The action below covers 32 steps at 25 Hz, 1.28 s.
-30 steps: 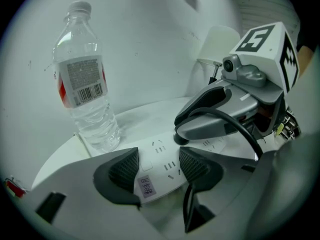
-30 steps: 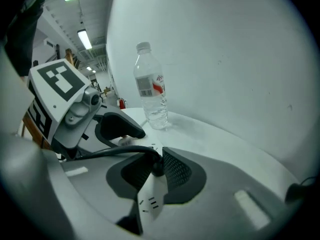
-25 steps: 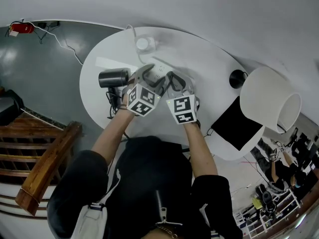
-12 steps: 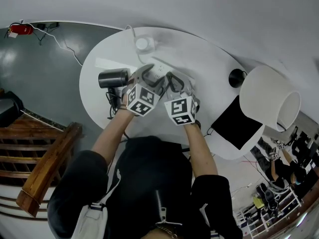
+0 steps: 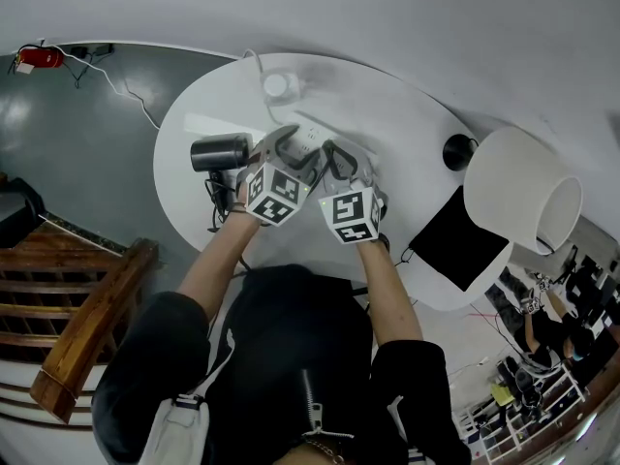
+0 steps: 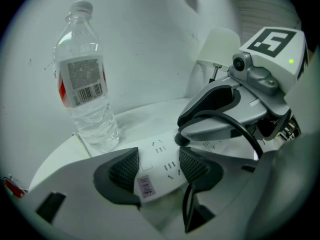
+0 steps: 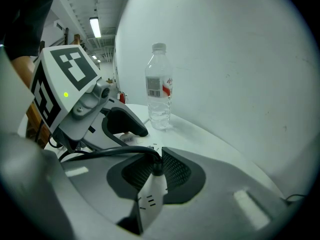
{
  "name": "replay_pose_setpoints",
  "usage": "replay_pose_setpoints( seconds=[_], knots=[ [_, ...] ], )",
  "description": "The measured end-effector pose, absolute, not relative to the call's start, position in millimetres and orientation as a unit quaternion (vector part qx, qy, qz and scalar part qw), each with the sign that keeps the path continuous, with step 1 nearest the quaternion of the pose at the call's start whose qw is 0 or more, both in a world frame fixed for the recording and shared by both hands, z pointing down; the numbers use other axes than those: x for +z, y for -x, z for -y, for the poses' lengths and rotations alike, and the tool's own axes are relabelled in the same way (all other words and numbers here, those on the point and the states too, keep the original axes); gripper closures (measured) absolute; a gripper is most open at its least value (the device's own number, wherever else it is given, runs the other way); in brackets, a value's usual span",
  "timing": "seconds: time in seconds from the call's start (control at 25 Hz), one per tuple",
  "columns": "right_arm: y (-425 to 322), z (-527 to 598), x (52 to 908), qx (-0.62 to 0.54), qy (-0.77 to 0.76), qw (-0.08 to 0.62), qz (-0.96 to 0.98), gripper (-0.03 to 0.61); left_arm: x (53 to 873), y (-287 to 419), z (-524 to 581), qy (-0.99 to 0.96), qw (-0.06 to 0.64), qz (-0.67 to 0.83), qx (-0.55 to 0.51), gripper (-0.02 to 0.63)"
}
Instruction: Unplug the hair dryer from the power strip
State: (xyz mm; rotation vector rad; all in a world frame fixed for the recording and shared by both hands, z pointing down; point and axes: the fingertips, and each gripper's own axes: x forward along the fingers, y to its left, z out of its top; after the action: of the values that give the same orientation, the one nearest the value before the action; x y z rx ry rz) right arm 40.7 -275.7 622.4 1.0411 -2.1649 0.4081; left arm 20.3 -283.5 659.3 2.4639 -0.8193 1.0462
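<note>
The plug (image 7: 155, 169), black and small, sits in the strip (image 6: 156, 157) on the round white table (image 5: 407, 129), right in front of the person. The right gripper (image 7: 155, 165) is closed on it, one meshed pad at each side. The cord (image 7: 112, 152) leaves the plug toward the person's left, where the dryer (image 5: 221, 152) lies near the table's edge.

The left gripper (image 6: 159, 168) is clamped across the strip's near end, so that the strip's long axis runs away from it toward the right gripper. The two grippers are just beside each other along the strip. The plug stands on the strip's top face, so the pull probably has to go straight up off that face while the left gripper holds the strip down. A sideways tug would likely drag or tip the strip.

The strip carries a small sticker (image 6: 145, 186) whose print is too small to read. Behind it a clear bottle (image 6: 85, 84) stands upright. Its label shows a red band and a barcode, but no brand can be read. A white lamp (image 5: 523, 197) is well apart, to the right.
</note>
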Motion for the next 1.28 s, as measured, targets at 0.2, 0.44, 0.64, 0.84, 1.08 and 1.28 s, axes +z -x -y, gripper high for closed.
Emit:
replay_pose_setpoints(
  seconds=[0.2,0.44,0.64,0.84,1.08,1.28],
  knots=[
    [-42,275,621,0.148,-0.403,0.348,0.833,0.528,660,-21,284,-0.868,0.17,0.288,0.367,0.368],
    [-45,271,619,0.139,-0.402,0.343,0.838,0.526,660,-22,284,-0.868,0.168,0.287,0.368,0.368],
    [-44,271,630,0.164,-0.398,0.34,0.836,0.49,661,-20,284,-0.868,0.167,0.287,0.369,0.368],
    [-46,272,633,0.173,-0.402,0.337,0.834,0.491,660,-22,283,-0.869,0.167,0.286,0.368,0.368],
    [-44,273,625,0.147,-0.404,0.335,0.838,0.523,660,-22,283,-0.868,0.165,0.287,0.37,0.368],
    [-44,273,624,0.153,-0.404,0.333,0.838,0.526,661,-21,283,-0.867,0.164,0.289,0.371,0.367]
  ],
)
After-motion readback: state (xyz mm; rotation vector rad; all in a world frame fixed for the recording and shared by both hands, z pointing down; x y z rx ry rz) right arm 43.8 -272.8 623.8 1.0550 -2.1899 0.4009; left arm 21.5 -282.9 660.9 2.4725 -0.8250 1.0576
